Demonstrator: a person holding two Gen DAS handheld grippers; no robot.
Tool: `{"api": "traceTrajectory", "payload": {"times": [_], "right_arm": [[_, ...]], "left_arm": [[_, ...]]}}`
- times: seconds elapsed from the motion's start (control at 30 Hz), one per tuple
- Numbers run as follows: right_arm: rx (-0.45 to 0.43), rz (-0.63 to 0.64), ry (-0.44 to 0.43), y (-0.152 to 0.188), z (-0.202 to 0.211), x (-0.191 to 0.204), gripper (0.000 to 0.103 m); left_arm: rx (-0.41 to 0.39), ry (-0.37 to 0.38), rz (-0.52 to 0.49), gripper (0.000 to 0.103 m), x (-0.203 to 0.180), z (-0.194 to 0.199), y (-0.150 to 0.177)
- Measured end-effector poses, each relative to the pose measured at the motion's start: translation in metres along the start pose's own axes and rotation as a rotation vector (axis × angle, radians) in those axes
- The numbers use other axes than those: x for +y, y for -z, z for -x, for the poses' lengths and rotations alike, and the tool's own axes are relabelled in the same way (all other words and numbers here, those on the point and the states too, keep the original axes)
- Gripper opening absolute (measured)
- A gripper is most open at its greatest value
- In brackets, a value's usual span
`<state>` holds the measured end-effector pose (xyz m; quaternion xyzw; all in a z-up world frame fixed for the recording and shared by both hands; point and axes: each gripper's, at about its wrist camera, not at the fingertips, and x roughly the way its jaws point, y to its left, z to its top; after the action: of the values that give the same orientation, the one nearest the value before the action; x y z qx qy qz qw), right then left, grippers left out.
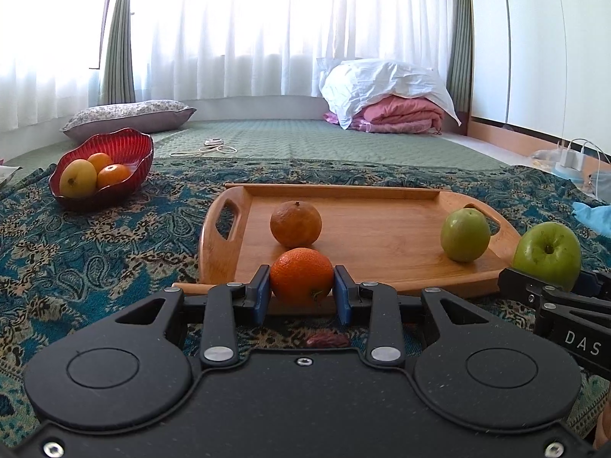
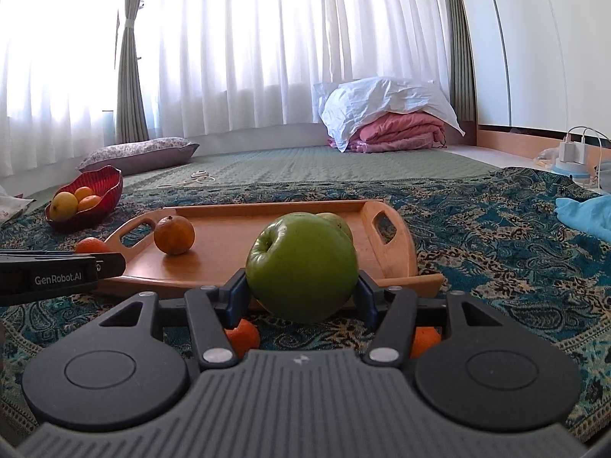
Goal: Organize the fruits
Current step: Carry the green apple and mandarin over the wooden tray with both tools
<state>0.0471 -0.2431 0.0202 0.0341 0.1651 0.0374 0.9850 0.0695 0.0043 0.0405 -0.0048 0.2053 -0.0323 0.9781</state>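
bamboo-coloured wood makes up the tray (image 1: 366,263), a shallow rounded rectangle with a low raised rim and a cut-out handle at each end, lying on a woven blanket (image 1: 95,252) patterned in teal and tan paisley. the left tongs (image 1: 303,294) are clenched on a bright orange mandarin (image 1: 301,273), its pebbled skin pressed between the two blue pads at the tray's near edge. just behind it on the tray sits a duller, browner mandarin (image 1: 296,223), round with a small stem nub on top. toward the tray's right end stands a smooth, pale green pear-shaped fruit (image 1: 465,234).

the right tongs (image 2: 301,294) are grasping a large glossy green apple (image 2: 301,267), its stem dimple turned up and to the left, the blue pads tight on both flanks; it is held at the tray's near rim. under these tongs two more orange fruits (image 2: 242,337) lie on the blanket, mostly hidden by the black linkage.

off to the left, well apart from the tray, a ribbed red glass bowl (image 1: 130,149) with a wavy rim holds a yellow fruit and two oranges. further back are a quilted green mat (image 1: 305,141), a floral pillow (image 1: 130,114) and folded pink bedding (image 1: 401,114) under a crinkled white cover.
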Motion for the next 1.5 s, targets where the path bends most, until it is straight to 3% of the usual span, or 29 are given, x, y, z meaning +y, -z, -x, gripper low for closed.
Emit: {"api": "traceTrajectory", "payload": {"times": [0.37, 0.73, 0.97, 1.23, 1.5], "right_arm": [[0.01, -0.045, 0.015, -0.025, -0.024, -0.011, 0.06], [0.032, -0.036, -0.007, -0.081, -0.073, -0.023, 0.06], [0.068, -0.048, -0.066, -0.094, -0.103, -0.031, 0.06], [0.175, -0.097, -0.06, -0.089, -0.139, -0.052, 0.06], [0.219, -0.081, -0.058, -0.092, -0.161, -0.058, 0.06]], "left_arm": [[0.005, 0.013, -0.003, 0.032, -0.002, -0.02, -0.02], [0.011, 0.035, 0.016, 0.032, 0.008, -0.058, -0.081], [0.069, 0.051, 0.058, 0.032, 0.016, -0.094, -0.108], [0.155, 0.043, 0.085, 0.032, 0.028, -0.132, -0.114], [0.236, 0.044, 0.093, 0.032, 0.033, -0.164, -0.119]]}}
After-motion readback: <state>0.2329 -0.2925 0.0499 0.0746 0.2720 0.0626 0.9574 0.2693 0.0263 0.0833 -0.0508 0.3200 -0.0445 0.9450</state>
